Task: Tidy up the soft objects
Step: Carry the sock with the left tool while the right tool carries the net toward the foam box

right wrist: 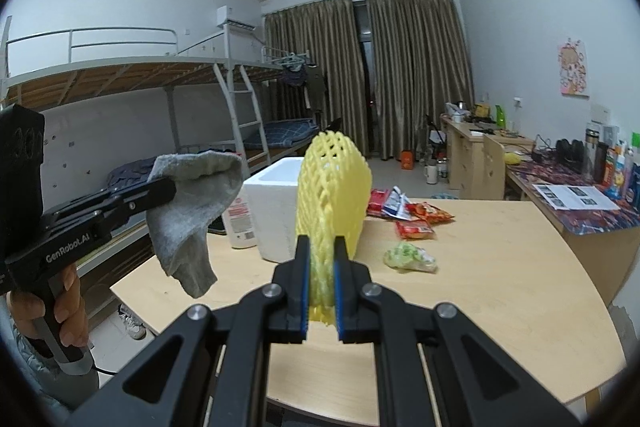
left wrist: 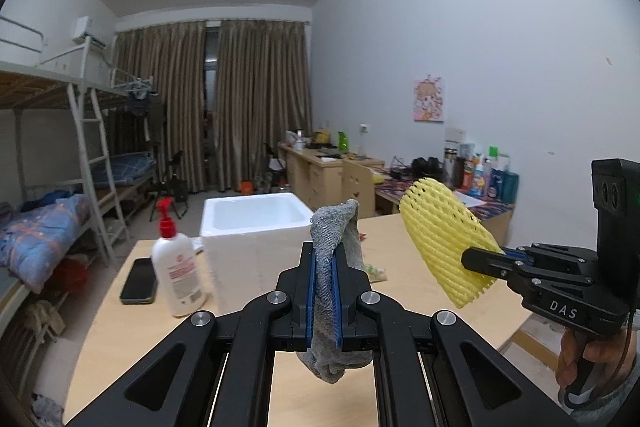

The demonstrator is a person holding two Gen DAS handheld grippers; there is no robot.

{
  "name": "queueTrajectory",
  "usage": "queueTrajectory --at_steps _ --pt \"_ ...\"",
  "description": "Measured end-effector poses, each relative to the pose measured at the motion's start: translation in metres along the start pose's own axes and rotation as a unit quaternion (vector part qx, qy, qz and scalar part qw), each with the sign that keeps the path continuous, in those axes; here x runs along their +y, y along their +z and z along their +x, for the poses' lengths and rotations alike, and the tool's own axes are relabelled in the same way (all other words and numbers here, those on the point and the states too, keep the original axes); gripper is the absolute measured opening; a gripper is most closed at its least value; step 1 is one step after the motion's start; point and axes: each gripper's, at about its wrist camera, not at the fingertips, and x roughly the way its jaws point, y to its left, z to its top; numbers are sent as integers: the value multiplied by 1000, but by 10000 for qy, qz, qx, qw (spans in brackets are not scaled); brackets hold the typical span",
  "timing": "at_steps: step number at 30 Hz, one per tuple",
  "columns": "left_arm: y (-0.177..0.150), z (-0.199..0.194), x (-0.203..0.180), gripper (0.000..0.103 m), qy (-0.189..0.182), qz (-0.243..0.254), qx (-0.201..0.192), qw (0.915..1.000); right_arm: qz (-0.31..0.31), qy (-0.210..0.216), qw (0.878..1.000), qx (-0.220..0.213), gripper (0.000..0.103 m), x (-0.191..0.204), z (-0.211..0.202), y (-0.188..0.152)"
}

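Observation:
My left gripper (left wrist: 325, 259) is shut on a grey cloth (left wrist: 334, 227), held above the wooden table (left wrist: 400, 307). The cloth also shows in the right wrist view (right wrist: 192, 203), hanging from the left gripper (right wrist: 170, 189). My right gripper (right wrist: 322, 247) is shut on a yellow foam net sleeve (right wrist: 334, 195), held above the table. The sleeve also shows in the left wrist view (left wrist: 444, 239), with the right gripper (left wrist: 470, 261) at its right side. A white foam box (left wrist: 256, 227) stands open on the table beyond both grippers, and in the right wrist view (right wrist: 276, 211).
A white lotion bottle with red pump (left wrist: 178, 267) and a black phone (left wrist: 139, 281) lie left of the box. Red snack packets (right wrist: 412, 215) and a green bag (right wrist: 410, 257) lie on the table's right. Bunk beds (left wrist: 60, 167) stand left, desks (left wrist: 328, 167) along the right wall.

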Motion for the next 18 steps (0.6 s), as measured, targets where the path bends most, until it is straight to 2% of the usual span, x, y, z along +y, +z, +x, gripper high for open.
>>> queueTrajectory --at_steps 6,18 --pt "-1 -3 13 7 225 -77 14 9997 -124 161 9998 67 13 11 11 2" --pt "1 11 30 7 432 -166 25 9989 -124 349 9991 222 13 13 39 7"
